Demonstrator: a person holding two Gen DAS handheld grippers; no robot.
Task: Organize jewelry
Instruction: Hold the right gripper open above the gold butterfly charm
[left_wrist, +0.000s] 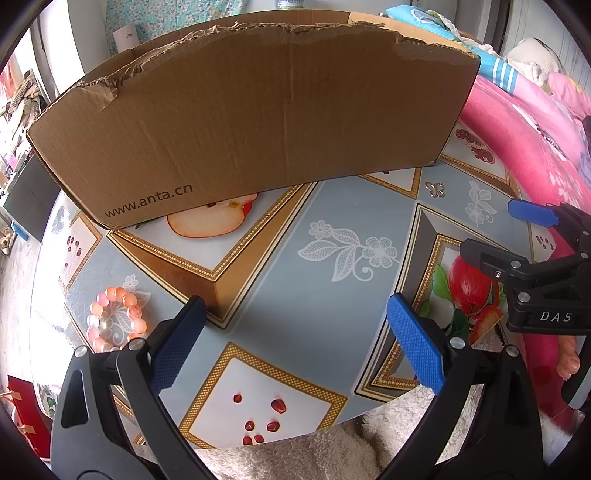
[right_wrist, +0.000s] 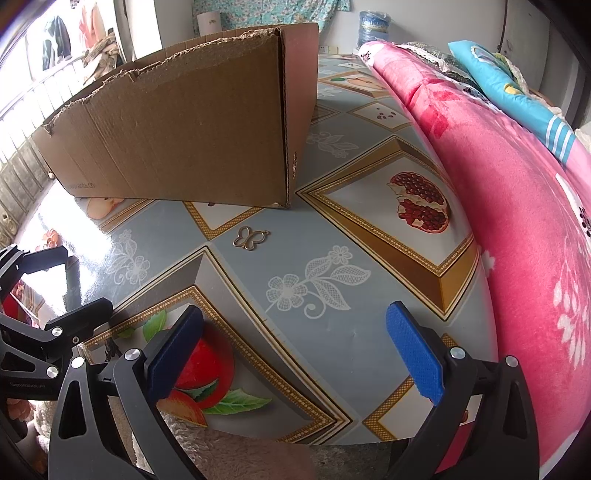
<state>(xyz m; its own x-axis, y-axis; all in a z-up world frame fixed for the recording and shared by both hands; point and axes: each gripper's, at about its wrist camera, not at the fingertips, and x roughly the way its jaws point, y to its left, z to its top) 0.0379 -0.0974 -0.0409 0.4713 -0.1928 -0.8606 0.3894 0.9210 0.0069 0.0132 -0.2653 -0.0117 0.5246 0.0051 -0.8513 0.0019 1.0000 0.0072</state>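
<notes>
A pink and orange bead bracelet (left_wrist: 116, 319) lies on the table at the left, just left of my left gripper (left_wrist: 295, 314), which is open and empty. A small silver butterfly pendant (left_wrist: 435, 188) rests near the brown cardboard box (left_wrist: 255, 122). In the right wrist view the butterfly pendant (right_wrist: 250, 237) lies ahead of my right gripper (right_wrist: 295, 325), also open and empty. The cardboard box (right_wrist: 184, 129) stands behind it with its top torn open. My right gripper (left_wrist: 498, 236) shows at the right edge of the left wrist view.
The table (left_wrist: 325, 280) has a glossy fruit-and-flower patterned cover. A pink blanket (right_wrist: 517, 206) with a blue pillow (right_wrist: 517, 99) borders the table's right side. Fluffy white fabric (left_wrist: 295, 458) lies at the near edge. The left gripper's body (right_wrist: 44, 332) shows at the left.
</notes>
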